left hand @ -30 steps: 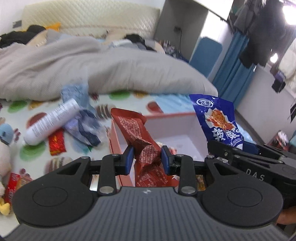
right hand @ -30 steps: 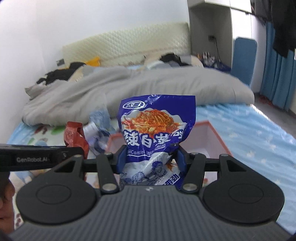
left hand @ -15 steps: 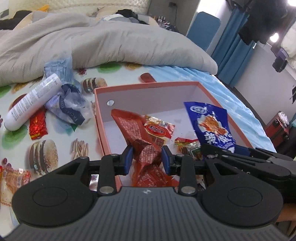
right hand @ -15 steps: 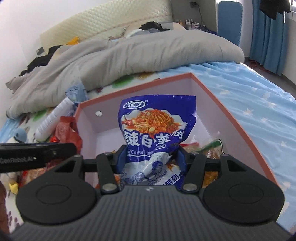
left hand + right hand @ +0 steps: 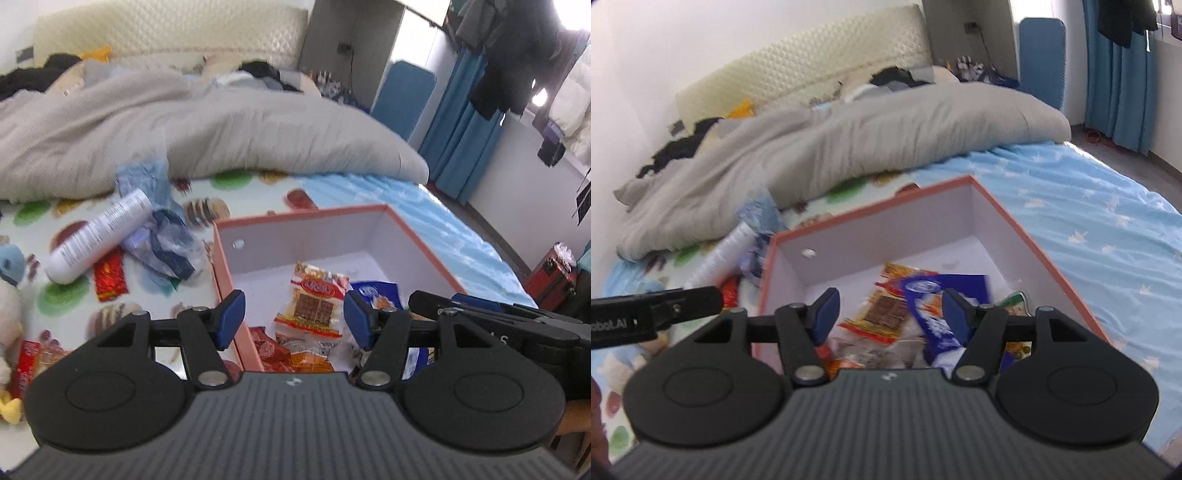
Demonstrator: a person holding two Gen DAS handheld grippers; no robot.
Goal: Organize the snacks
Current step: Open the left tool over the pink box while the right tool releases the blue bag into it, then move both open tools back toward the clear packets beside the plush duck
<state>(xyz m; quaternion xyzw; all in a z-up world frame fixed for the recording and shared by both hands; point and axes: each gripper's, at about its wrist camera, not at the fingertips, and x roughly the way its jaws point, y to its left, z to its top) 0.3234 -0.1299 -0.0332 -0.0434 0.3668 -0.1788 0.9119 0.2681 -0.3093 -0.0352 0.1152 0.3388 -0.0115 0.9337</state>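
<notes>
An orange-rimmed box (image 5: pixel 303 214) with pale walls stands on the bed and holds several snack packets. My left gripper (image 5: pixel 295 319) hangs over its near left corner with its jaws opening and nothing between the pads. The crumpled red packet (image 5: pixel 267 349) lies in the box below it, next to a clear packet with a red label (image 5: pixel 314 302). My right gripper (image 5: pixel 890 319) is over the same box (image 5: pixel 871 208), its jaws also opening. The blue noodle packet (image 5: pixel 934 299) lies loose in the box by the right finger, with no pad pressing on it.
Left of the box on the patterned sheet lie a white bottle (image 5: pixel 99 236), crumpled blue wrappers (image 5: pixel 162 247), a small red packet (image 5: pixel 109 275) and another packet (image 5: pixel 27 363). A grey duvet (image 5: pixel 221 133) is heaped behind. A red case (image 5: pixel 550 273) stands on the floor at right.
Both grippers have opened. The red packet has dropped from the left one and the blue packet from the right one into the box. Both views have drawn back a little.
</notes>
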